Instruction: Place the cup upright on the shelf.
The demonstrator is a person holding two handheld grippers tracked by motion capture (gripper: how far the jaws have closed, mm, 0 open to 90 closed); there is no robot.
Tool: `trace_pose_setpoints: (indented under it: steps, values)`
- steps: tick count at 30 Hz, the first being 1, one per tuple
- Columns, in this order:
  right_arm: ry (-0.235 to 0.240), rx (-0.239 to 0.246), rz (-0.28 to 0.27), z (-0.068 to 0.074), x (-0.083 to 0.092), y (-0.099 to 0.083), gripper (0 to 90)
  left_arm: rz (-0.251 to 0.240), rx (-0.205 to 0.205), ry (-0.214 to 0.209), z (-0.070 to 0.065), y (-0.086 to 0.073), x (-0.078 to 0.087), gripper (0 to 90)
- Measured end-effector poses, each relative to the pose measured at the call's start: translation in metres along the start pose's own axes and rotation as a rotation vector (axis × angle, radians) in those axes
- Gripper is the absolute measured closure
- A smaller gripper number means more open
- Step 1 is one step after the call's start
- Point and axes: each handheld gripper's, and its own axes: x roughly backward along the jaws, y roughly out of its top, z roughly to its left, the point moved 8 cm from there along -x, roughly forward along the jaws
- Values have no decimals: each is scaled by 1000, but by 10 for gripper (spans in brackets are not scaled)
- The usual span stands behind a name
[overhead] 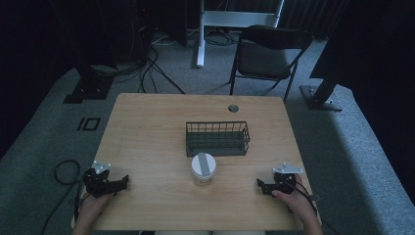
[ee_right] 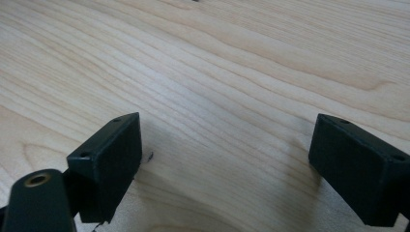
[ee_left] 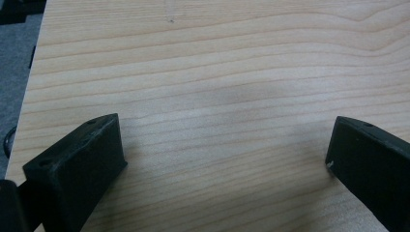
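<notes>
1. The left tool (overhead: pixel 122 182) is resting at 8 o'clock on the pale wooden worktop (overhead: pixel 147 127), with its jaws spread wide and bare wood between them in the left gripper view.
2. The right tool (overhead: pixel 261 185) is sitting at 4 o'clock, likewise released and gripping nothing; its jaws stand well apart in the right gripper view.
3. The white round lidded tub with a grey band across its top (overhead: pixel 203 168) is standing upright near 6 o'clock, between the two tools and well apart from both.
4. The dark wire-mesh rectangular basket (overhead: pixel 217 138) is standing at centre, just beyond the tub at its 12 o'clock.
5. Judgement: the reach is only starting. The nearer tool should be coming in level, jaws straddling the tub's sides below the lid.
6. Risk: a glancing jaw could be tipping the tub against the basket.
</notes>
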Motion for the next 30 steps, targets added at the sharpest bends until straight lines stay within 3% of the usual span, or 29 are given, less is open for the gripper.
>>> trace_pose_setpoints:
  steps: [21,30]
  values:
    - [-1,-1,3,-1,0,0,114,-1,-12,-12,-1,-1,1,2]
    - [30,31,1,2,0,0,114,-1,-13,-13,-1,-1,1,1]
